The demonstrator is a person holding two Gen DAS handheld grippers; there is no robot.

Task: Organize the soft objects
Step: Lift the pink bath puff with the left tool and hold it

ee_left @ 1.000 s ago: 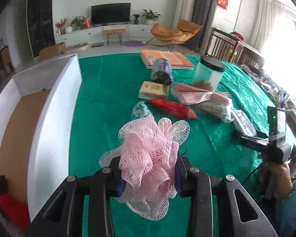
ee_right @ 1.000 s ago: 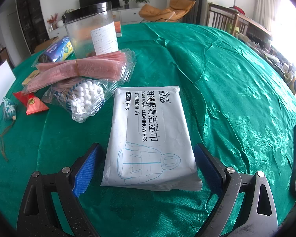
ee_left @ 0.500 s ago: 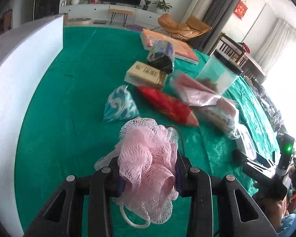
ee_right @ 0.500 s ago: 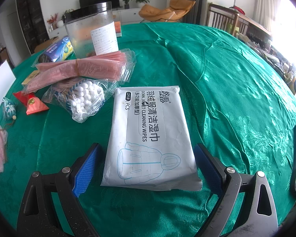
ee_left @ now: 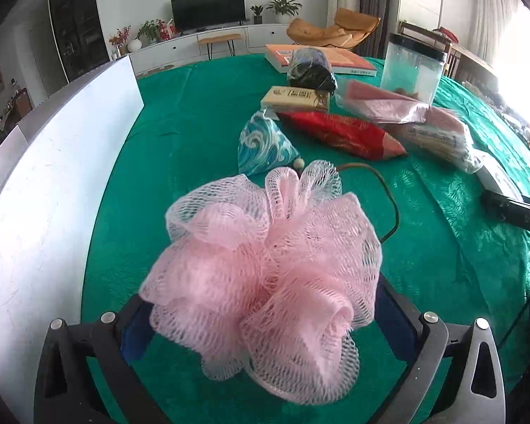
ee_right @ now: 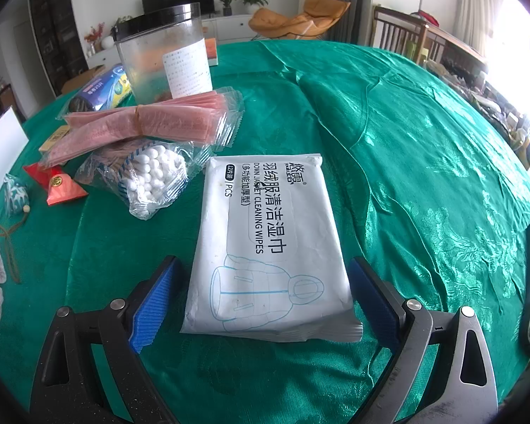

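Pink mesh was the whole story here: the bath puff [ee_left: 265,268] sat low in the middle of the left wrist view, fluffed out on the green cloth of the worktop [ee_left: 180,148]. The left tool [ee_left: 265,321] had just been opening, and its jaws stood wide on either side of the puff, which lay between them. The blue pads weren't squeezing it, as far as I could tell, so I'd call it let go. A white box wall [ee_left: 53,183] ran up the left edge of that frame, and a blue patterned pouch [ee_left: 265,148] lay just above the puff.

The right tool [ee_right: 265,300] was spread wide too, holding nothing. A white pack of wipes [ee_right: 268,240] lay flat with its near end between the pads, and I saw a gap on both sides.

Handling guess: the puff looked feather-light and totally squishy, so it should spring back and could snag on a pad. I'd pinch it through the dense gathered middle, not the loose outer frills. The wipes looked floppy and a bit slick, so I'd grab across the narrow width near the end.
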